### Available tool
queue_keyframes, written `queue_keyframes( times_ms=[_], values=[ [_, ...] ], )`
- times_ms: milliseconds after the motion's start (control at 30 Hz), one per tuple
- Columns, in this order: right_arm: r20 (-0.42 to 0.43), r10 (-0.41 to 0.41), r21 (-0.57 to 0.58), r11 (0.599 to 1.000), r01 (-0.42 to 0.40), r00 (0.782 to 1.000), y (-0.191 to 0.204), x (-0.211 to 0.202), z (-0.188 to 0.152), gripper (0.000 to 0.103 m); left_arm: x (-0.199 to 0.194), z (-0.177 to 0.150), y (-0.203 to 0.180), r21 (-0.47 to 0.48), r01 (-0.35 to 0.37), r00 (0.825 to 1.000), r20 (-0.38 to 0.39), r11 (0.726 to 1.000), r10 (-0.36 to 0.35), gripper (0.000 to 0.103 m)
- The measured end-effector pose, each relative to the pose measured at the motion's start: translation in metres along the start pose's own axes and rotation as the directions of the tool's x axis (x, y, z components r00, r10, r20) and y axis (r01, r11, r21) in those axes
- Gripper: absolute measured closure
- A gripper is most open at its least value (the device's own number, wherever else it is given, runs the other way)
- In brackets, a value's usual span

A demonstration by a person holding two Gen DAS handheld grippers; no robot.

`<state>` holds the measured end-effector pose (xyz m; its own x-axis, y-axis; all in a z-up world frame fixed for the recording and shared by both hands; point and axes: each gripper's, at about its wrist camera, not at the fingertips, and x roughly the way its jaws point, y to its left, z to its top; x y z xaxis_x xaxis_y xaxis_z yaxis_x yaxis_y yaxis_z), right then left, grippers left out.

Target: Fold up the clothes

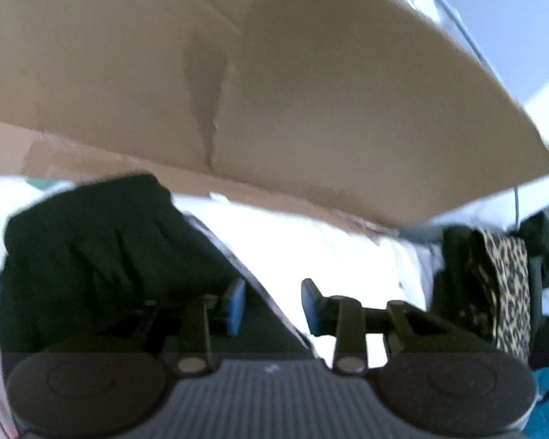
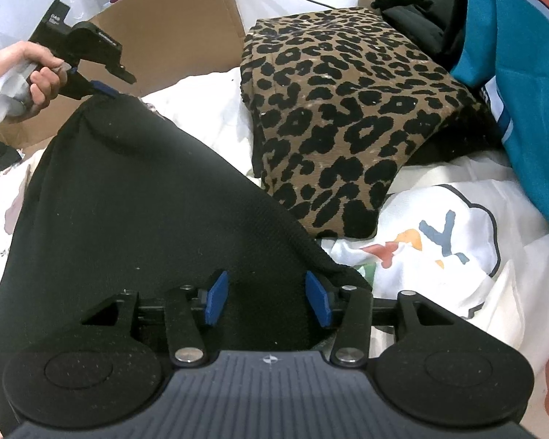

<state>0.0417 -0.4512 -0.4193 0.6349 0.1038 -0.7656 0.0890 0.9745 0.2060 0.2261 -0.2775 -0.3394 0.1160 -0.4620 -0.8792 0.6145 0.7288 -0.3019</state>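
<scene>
1. Nearest the right wrist camera, the right gripper [image 2: 266, 298] has its blue pads spread apart over the near corner of a black knit garment [image 2: 128, 212]. The cloth lies between and under the pads, but they do not press on it.
2. That black knit garment is stretched over a white printed bedsheet [image 2: 439, 234], running from the right gripper up and left to its far corner.
3. At that far corner, in the right wrist view, the left gripper [image 2: 104, 89] touches the cloth with its blue tip, held by a person's hand [image 2: 25, 77].
4. From the left wrist view, the left gripper [image 1: 273, 305] shows its pads apart, the garment's edge [image 1: 102, 256] running between them without being pinched. This picture is blurred.
5. Just right of the black cloth lies a folded leopard-print garment [image 2: 351, 117], brown with black spots, resting on the sheet.
6. To its right hangs a teal jersey [image 2: 523, 55], partly overlapping the leopard piece's far side.
7. Behind the leopard fold sits a pile of dark clothing [image 2: 406, 0].
8. Farthest back on the left stands a brown cardboard box [image 2: 172, 33], its flap [image 1: 274, 73] filling the upper part of the left wrist view.
</scene>
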Motion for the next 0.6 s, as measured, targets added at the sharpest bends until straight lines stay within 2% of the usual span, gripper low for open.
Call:
queue_keyframes(
  times_ms=[133,267,333,367,400,500,600],
  values=[
    [0.008,0.003,0.023,1.0,-0.003,1.0,-0.002,-0.001,0.0,0.049,0.009,-0.007,-0.011,0.022,-0.062,0.997,-0.044,0.998,0.063,0.066],
    [0.006,0.006,0.022,1.0,-0.006,1.0,-0.002,0.0,0.0,0.049,0.02,-0.011,-0.017,0.047,-0.096,0.992,-0.076,0.994,0.099,0.066],
    [0.002,0.009,0.015,1.0,-0.009,1.0,-0.002,0.001,0.001,0.049,0.025,-0.013,-0.019,0.054,-0.105,0.991,-0.081,0.993,0.11,0.073],
    [0.0,0.01,0.011,1.0,-0.01,1.0,-0.002,0.001,0.001,0.049,0.028,-0.014,-0.02,0.054,-0.103,0.991,-0.081,0.993,0.107,0.086],
    [-0.002,0.012,0.007,1.0,-0.012,1.0,-0.003,0.001,0.001,0.049,0.03,-0.014,-0.02,0.049,-0.101,0.991,-0.08,0.994,0.105,0.091],
    [-0.007,0.015,-0.001,1.0,-0.015,1.0,-0.003,0.001,0.001,0.049,0.035,-0.012,-0.016,0.008,-0.097,0.993,-0.069,0.995,0.097,0.094],
    [-0.009,0.013,-0.007,1.0,-0.013,1.0,-0.003,0.001,0.0,0.049,0.039,-0.007,-0.017,0.012,-0.091,0.994,-0.057,0.996,0.091,0.094]
  ],
)
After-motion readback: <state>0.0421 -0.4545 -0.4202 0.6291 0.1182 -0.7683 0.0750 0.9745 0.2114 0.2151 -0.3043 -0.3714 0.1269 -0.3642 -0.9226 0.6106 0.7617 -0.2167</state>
